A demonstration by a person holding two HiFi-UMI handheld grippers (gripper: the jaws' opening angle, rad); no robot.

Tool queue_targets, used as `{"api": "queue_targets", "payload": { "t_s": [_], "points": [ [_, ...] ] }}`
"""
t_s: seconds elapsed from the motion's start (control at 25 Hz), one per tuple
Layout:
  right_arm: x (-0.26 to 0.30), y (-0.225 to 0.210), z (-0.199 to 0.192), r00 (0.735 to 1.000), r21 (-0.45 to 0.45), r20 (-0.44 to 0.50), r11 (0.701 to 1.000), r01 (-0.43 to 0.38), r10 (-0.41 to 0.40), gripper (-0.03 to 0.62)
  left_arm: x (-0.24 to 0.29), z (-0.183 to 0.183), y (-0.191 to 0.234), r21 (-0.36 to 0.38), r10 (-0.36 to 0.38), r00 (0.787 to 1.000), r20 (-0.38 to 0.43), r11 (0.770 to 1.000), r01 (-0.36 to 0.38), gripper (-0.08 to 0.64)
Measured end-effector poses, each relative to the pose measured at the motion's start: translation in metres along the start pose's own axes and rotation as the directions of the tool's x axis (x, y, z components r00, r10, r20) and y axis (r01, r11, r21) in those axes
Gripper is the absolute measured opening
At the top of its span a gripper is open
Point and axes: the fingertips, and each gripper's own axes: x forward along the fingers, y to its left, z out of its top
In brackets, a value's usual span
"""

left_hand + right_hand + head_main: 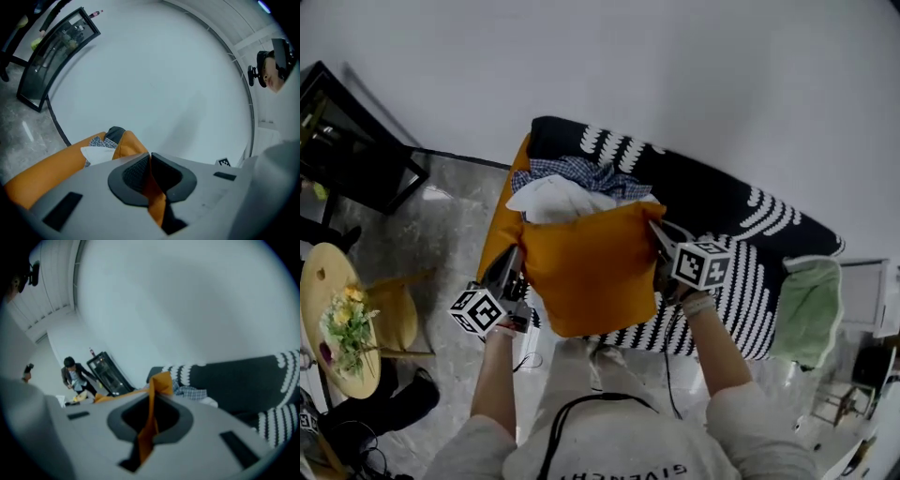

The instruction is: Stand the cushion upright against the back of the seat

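Observation:
An orange cushion (592,267) hangs in the air above the sofa's front, held by its two side edges. My left gripper (515,267) is shut on the cushion's left edge; orange fabric (152,190) is pinched between its jaws. My right gripper (660,246) is shut on the cushion's right edge, with a fold of orange fabric (149,420) caught between its jaws. The sofa (741,211) is black with white patterns, and its back runs along the white wall.
A pile of clothes, white (551,199) and blue checked (581,171), lies on the sofa's left end over an orange armrest (500,225). A green cloth (807,309) drapes the right armrest. A round wooden table with flowers (337,319) stands left. A person (75,376) is far off.

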Motion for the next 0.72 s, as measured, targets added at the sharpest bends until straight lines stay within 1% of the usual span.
{"api": "queue_targets", "payload": {
  "t_s": [0.2, 0.4, 0.56, 0.72],
  "points": [
    [-0.068, -0.014, -0.022, 0.997, 0.067, 0.075, 0.998, 0.016, -0.021, 0.025, 0.012, -0.022, -0.037, 0.004, -0.082, 0.995, -0.064, 0.997, 0.082, 0.043],
    [-0.123, -0.020, -0.041, 0.985, 0.177, 0.159, 0.984, 0.034, -0.063, 0.023, 0.027, -0.041, -0.063, 0.016, -0.130, 0.982, -0.135, 0.991, 0.133, 0.043],
    [-0.160, -0.022, -0.046, 0.966, 0.248, 0.236, 0.968, 0.042, -0.102, 0.023, 0.042, -0.055, -0.081, 0.026, -0.181, 0.965, -0.191, 0.982, 0.189, 0.043],
    [-0.190, -0.029, -0.043, 0.938, 0.290, 0.318, 0.956, 0.043, -0.139, 0.023, 0.054, -0.069, -0.102, 0.049, -0.213, 0.947, -0.238, 0.972, 0.231, 0.043]
  ]
}}
